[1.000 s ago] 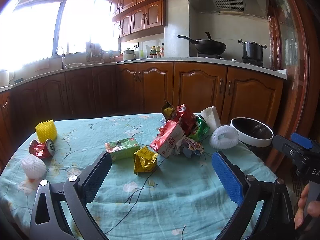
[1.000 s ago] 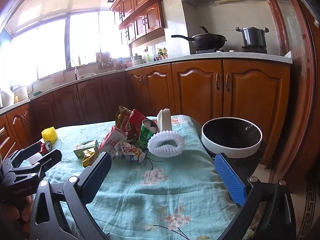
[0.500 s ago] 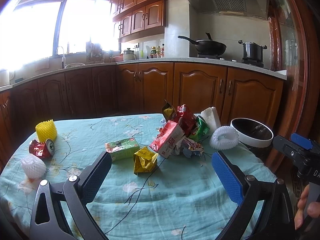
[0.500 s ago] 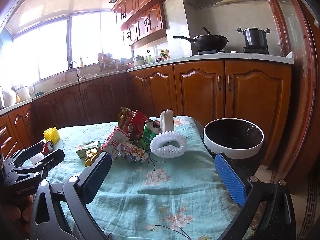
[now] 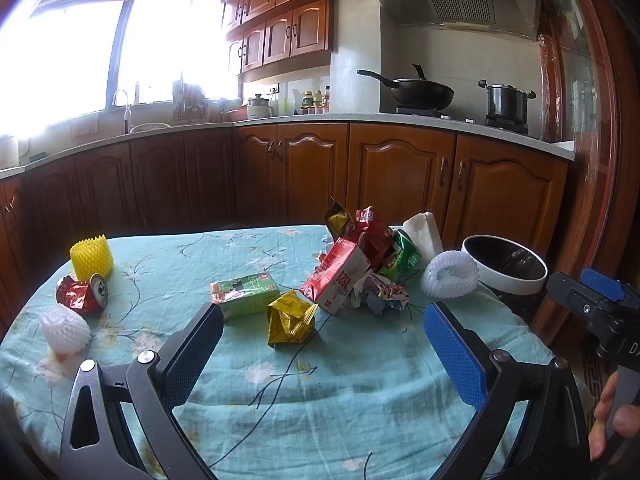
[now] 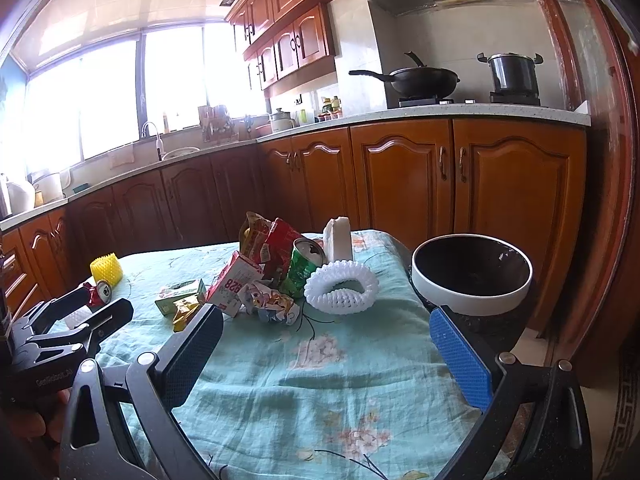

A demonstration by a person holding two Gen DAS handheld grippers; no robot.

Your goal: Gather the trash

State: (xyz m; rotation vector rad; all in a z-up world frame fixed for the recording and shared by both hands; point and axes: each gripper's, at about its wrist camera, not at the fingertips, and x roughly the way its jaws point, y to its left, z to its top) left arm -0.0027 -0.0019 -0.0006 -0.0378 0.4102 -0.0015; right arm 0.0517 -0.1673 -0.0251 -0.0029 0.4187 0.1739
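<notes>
While both grippers, left gripper (image 5: pixel 323 339) and right gripper (image 6: pixel 326 344), hang wide open, pinch the soft, light white foam net (image 6: pixel 341 287) by its rim, just beside the bin (image 6: pixel 472 294).

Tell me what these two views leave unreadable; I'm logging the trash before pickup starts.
- Trash bin interior: dark in both views, contents unclear.
- Crushed red can: right wrist view, partly hidden by the left gripper.
- Pile: wrappers overlap, so hidden pieces can't be counted.
- Green can: left wrist view, mostly behind the red carton.
- Table near edge: cut off behind the gripper frames in both views.
</notes>
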